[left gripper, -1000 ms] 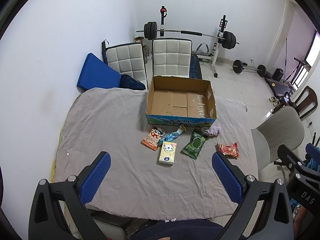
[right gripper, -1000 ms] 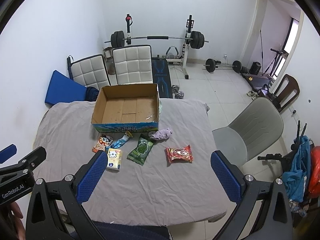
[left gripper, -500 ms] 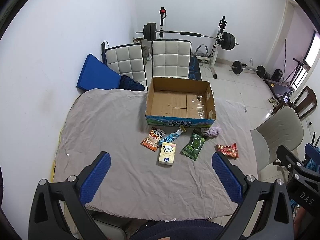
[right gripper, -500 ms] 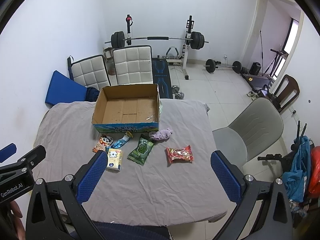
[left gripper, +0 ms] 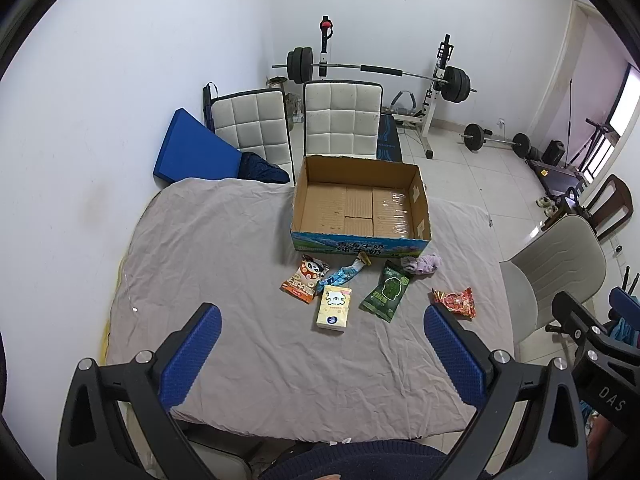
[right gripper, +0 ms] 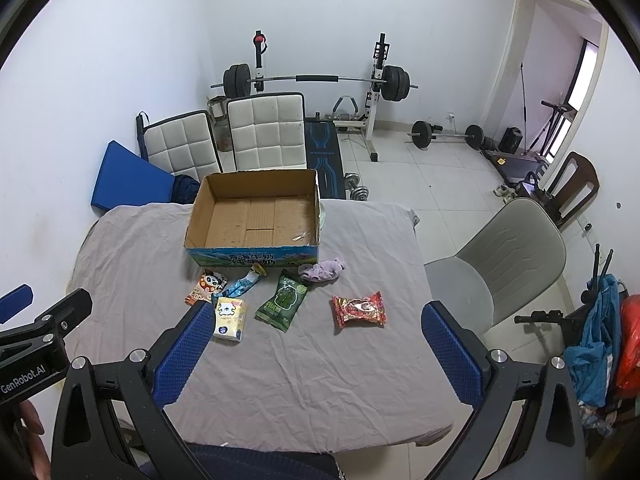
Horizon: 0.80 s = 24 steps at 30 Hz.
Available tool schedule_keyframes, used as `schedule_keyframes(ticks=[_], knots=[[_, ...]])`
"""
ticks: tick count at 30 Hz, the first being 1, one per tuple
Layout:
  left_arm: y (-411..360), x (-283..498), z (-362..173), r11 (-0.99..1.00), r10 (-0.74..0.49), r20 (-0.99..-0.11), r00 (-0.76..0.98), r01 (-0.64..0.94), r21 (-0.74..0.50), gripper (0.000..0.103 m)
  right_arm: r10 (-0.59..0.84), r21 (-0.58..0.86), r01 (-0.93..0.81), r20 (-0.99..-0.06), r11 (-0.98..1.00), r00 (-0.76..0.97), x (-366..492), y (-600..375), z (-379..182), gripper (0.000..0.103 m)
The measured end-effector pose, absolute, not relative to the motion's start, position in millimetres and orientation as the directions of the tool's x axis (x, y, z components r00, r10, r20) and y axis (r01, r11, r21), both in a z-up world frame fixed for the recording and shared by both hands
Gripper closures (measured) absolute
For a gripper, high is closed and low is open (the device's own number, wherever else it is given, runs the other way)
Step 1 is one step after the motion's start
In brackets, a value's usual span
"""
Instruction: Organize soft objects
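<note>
An open, empty cardboard box (left gripper: 362, 208) (right gripper: 258, 214) stands at the far side of a grey-clothed table (left gripper: 224, 260) (right gripper: 132, 256). In front of it lie an orange panda packet (left gripper: 304, 283) (right gripper: 205, 287), a blue wrapper (left gripper: 342, 274) (right gripper: 242, 284), a yellow tissue pack (left gripper: 334, 308) (right gripper: 229, 317), a green packet (left gripper: 386, 290) (right gripper: 283, 299), a purple cloth (left gripper: 424, 263) (right gripper: 323, 270) and a red packet (left gripper: 455, 301) (right gripper: 360, 309). My left gripper (left gripper: 322, 354) and right gripper (right gripper: 316, 354) are open and empty, held high above the table's near edge.
Two white padded chairs (left gripper: 340, 120) and a blue mat (left gripper: 192, 154) stand behind the table. A grey chair (right gripper: 504, 252) is at the right side. A barbell rack (right gripper: 320, 80) and weights stand at the back wall.
Both views have shifted very slightly; the objects on the table have not moved and both grippers stay open.
</note>
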<state>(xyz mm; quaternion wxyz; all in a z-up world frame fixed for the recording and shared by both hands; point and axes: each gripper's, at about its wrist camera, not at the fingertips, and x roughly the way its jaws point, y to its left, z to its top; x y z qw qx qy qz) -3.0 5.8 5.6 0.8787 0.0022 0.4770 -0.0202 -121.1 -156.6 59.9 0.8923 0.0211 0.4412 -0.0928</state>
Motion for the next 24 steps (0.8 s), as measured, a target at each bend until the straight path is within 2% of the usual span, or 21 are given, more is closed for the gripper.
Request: schedule_keyframes(ticks=[17,24], knots=[[7.2,-2.7,5.1,0.999,-0.035,-0.835,0.548,0.038,-0.016,0.000,-0.138,-0.038,0.177,-0.788,0.983,0.600,-122.6,-153.1,61.6,0.000],[6.5,39.2,-38.6,0.998,-0.027,-0.842,0.539,0.058,0.004,0.000,-0.088,0.022,0.196,-0.839,0.980,0.537,-86.3,-180.1,21.7,0.000]])
